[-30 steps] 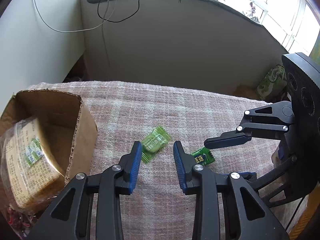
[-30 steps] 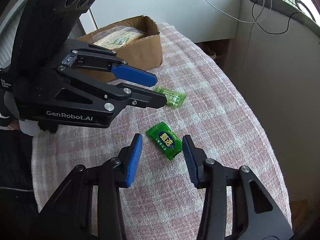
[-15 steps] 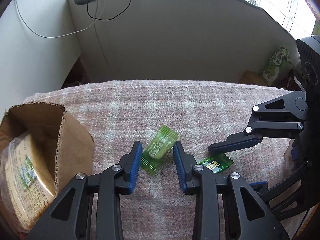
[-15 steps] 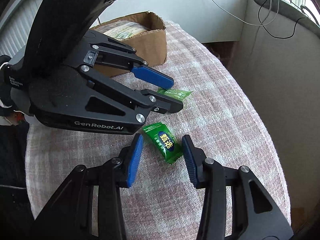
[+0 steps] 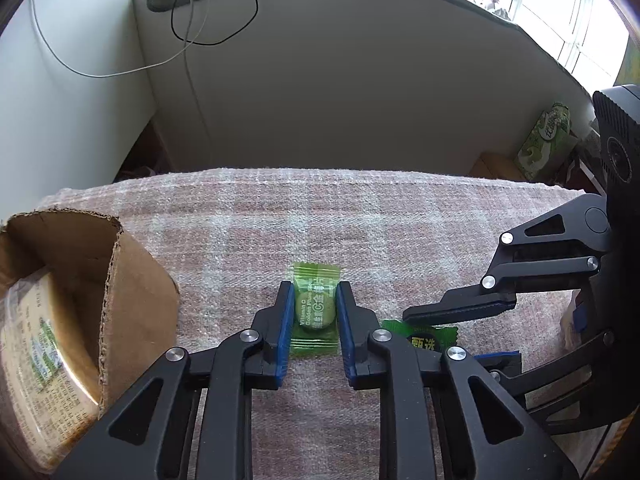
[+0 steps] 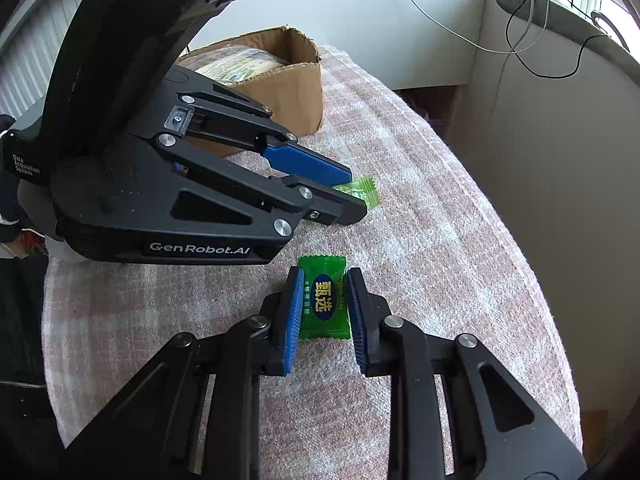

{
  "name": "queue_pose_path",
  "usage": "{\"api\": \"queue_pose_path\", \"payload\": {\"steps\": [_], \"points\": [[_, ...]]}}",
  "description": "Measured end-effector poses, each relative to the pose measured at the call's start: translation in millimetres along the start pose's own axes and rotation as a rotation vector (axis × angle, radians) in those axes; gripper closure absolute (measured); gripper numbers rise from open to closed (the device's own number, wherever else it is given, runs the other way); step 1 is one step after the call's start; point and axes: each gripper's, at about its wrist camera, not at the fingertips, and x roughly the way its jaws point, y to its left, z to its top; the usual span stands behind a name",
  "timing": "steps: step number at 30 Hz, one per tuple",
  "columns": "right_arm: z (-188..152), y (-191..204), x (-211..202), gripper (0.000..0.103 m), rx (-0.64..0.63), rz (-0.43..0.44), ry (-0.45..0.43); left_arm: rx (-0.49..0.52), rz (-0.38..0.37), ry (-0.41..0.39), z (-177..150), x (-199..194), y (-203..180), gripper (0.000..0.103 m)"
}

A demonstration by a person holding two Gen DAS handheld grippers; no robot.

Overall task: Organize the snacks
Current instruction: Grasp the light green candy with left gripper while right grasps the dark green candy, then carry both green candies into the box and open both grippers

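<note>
My left gripper (image 5: 314,298) is shut on a light green wrapped candy (image 5: 314,306) that lies on the checked pink cloth (image 5: 320,216). My right gripper (image 6: 323,286) is shut on a dark green wrapped candy (image 6: 323,296) with yellow characters, also on the cloth. In the left wrist view the dark green candy (image 5: 424,340) shows partly under the right gripper's fingers (image 5: 460,308). In the right wrist view the left gripper (image 6: 344,196) is just behind, with the light green candy (image 6: 362,192) between its tips.
An open cardboard box (image 5: 100,292) holding a wrapped snack pack (image 5: 36,360) stands at the cloth's left end; it also shows in the right wrist view (image 6: 280,80). A grey wall (image 5: 360,80) with hanging cables lies beyond the far edge. A green carton (image 5: 546,140) stands on the floor at right.
Both grippers have moved forward over their candies and closed: the left on the light green candy, the right on the dark green one. Both candies now lie lengthwise between the fingers.
</note>
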Motion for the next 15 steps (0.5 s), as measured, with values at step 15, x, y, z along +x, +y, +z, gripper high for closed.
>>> {"api": "queue_pose_path", "payload": {"steps": [15], "points": [[-17,-2,-33,0.083,0.142,-0.065,-0.029,-0.021,-0.05,-0.035,-8,-29,-10,0.084]]}}
